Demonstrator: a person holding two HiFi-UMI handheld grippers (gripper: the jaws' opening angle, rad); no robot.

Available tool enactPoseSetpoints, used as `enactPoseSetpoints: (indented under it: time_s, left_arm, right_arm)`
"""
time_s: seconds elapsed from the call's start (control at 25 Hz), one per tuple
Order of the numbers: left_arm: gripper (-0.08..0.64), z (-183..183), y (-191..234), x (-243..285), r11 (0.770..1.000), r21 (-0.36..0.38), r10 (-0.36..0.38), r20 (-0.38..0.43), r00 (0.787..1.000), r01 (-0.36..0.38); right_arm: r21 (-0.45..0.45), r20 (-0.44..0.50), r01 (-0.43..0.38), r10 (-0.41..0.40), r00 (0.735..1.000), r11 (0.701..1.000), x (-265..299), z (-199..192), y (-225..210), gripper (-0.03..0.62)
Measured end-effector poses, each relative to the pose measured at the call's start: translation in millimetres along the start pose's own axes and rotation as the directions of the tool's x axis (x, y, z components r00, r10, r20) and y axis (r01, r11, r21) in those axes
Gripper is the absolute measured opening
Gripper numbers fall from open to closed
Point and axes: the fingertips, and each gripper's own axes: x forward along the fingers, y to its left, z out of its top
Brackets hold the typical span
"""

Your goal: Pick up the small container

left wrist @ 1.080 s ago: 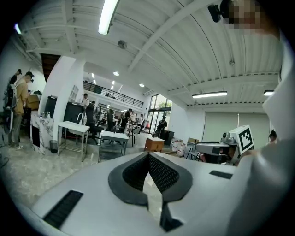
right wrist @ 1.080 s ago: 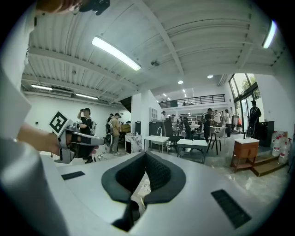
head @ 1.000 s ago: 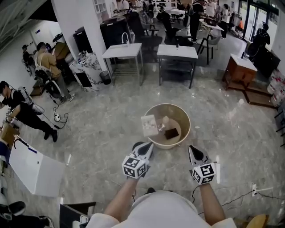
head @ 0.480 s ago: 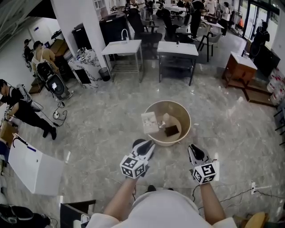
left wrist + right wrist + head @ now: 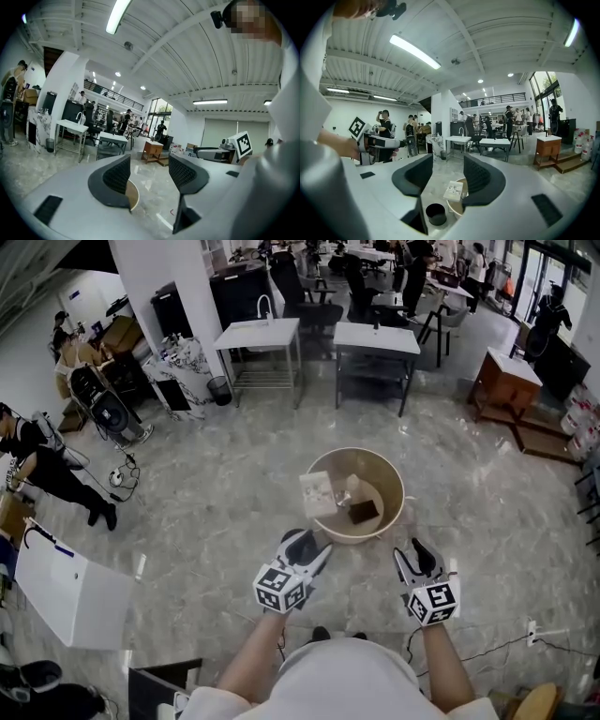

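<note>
A small black cup-like container (image 5: 436, 213) stands on the floor beside a beige round basin (image 5: 392, 486). In the head view only the container's dark edge (image 5: 292, 537) shows, right by the tip of my left gripper (image 5: 309, 546). The basin holds a white box (image 5: 317, 493), a dark brown block (image 5: 364, 512) and a pale object. My left gripper (image 5: 150, 176) is opening and has nothing between its fingers; the basin's rim (image 5: 133, 197) shows past them. My right gripper (image 5: 422, 556) hovers near the basin's right side, also opening, with nothing in it (image 5: 447, 176).
The floor is grey marble. Two white tables (image 5: 377, 337) stand beyond the basin and a wooden cabinet (image 5: 506, 381) at the right. A white box-like unit (image 5: 66, 592) sits at the left. People sit and stand along the left side (image 5: 37, 470). A cable (image 5: 506, 648) runs at the lower right.
Both grippers' jaws have gone from shut to apart. The grippers have stayed just in front of the basin, shifting only slightly.
</note>
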Motion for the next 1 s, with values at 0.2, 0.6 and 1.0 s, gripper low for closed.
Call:
enactPoseSetpoints:
  time_s: [0.2, 0.6, 1.0]
  left_arm:
    - [0.29, 8.5, 16.5, -11.1, 1.0, -0.008, 0.008, 0.024, 1.0, -0.008]
    - [0.308, 3.0, 41.7, -24.5, 1.0, 0.012, -0.001, 0.004, 1.0, 0.001]
    - [0.313, 0.9, 67.9, -13.7, 0.999, -0.014, 0.044, -0.008, 0.999, -0.045]
  right_arm:
    - [0.002, -0.008, 0.022, -0.021, 1.0, 1.0, 8.8, 2.4, 4.8, 0.255]
    - [0.003, -0.027, 0.02, -0.02, 0.999, 1.0, 31.7, -6.3, 27.2, 0.264]
    - [0.016, -0.053, -0.013, 0.014, 0.999, 1.0, 67.1, -14.6, 20.0, 0.264]
